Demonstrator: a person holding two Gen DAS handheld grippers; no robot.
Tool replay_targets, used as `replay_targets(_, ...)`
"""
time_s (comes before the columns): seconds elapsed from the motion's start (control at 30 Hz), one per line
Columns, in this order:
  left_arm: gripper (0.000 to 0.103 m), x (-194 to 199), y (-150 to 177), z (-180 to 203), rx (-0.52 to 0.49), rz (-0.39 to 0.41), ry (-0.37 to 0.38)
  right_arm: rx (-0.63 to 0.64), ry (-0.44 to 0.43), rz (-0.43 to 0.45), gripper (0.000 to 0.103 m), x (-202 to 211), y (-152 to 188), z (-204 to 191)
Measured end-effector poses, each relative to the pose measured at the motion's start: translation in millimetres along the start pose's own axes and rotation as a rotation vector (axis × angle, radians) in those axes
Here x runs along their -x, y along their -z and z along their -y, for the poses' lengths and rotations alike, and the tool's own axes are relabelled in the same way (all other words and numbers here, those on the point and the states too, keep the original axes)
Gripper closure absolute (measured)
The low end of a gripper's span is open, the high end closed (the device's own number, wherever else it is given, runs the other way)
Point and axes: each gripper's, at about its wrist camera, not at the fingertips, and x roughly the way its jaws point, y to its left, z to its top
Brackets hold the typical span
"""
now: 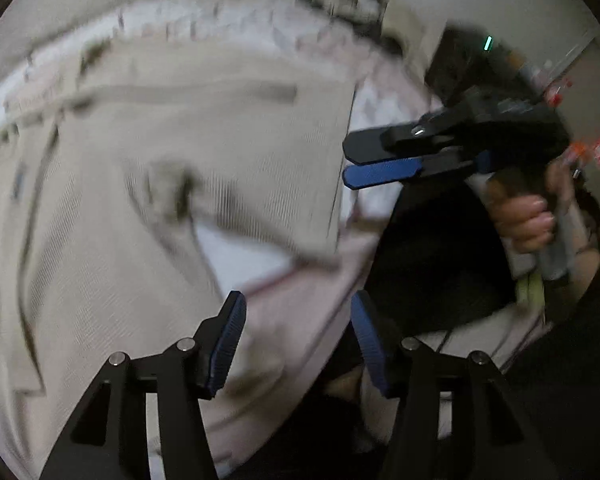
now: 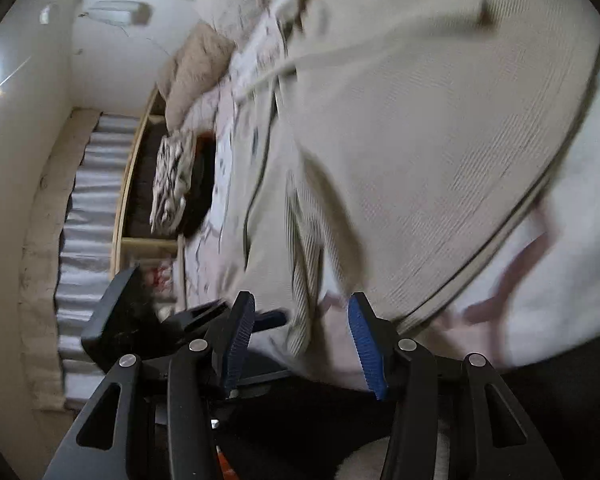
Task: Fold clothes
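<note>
A beige ribbed garment (image 1: 160,168) lies spread over a bed and fills most of both blurred views (image 2: 420,152). In the left wrist view, my left gripper (image 1: 298,320) is open above the garment's near edge and the sheet, with nothing between its blue pads. My right gripper (image 1: 364,160) comes in from the right beside the garment's right edge, held by a person's hand (image 1: 524,224). In its own view, the right gripper (image 2: 300,328) is open over a folded lower edge of the garment. Part of the left gripper (image 2: 272,318) shows just to its left.
A white sheet with pink markings (image 2: 540,280) covers the bed under the garment. A beige pillow (image 2: 196,76) and a patterned folded cloth (image 2: 172,180) lie at the bed's far end by a wooden frame. Pale curtains (image 2: 88,200) hang beyond. The person's dark clothing (image 1: 440,260) stands close by.
</note>
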Motion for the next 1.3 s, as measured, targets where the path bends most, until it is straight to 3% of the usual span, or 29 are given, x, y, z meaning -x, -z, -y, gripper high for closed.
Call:
replay_targets(0.13,0.047,16.1,-36.2,0.0,0.047,0.172,0.056,-0.092,0.051,0.234,0.053,67.5,-37.6,25.4)
replay_targets(0.2,0.047,5.4,-52.7,-0.7,0.071,0.208,0.076,-0.142,0.075,0.314,0.053,88.7,-53.1,43.0)
replay_targets(0.3,0.047,-28.3,-69.3,-2.6,0.108,0.189,0.07,-0.205,0.125,0.392,0.053,108.6,-74.3,70.8)
replay_targets(0.5,0.047,-72.4,-53.8,-31.0,0.166,0.032,-0.082,-0.273,0.213,0.44,0.053,117.4,-94.6,112.1)
replay_targets(0.63,0.047,-67.0,-23.9,-43.6,0.221,-0.001,-0.102,-0.243,0.239,0.442,0.053,120.0,-103.1,129.7)
replay_targets(0.8,0.047,-55.2,-23.9,-31.6,0.199,0.022,-0.143,-0.175,0.224,0.411,0.056,119.8,-113.6,127.1)
replay_targets(0.87,0.047,-42.3,-29.8,-18.4,0.166,0.088,-0.151,-0.133,0.214,0.386,0.084,120.0,-118.3,115.8)
replay_targets(0.93,0.047,-26.6,-38.1,0.9,0.108,0.188,-0.157,-0.091,0.205,0.36,0.095,120.3,-123.0,104.5)
replay_targets(1.1,0.044,-15.9,-63.9,49.0,0.021,0.444,-0.182,0.014,0.181,0.295,0.095,120.9,-134.8,76.3)
replay_targets(1.3,0.044,-58.6,-97.4,70.9,0.018,0.513,-0.228,0.196,0.168,0.182,0.095,107.4,-140.4,14.9)
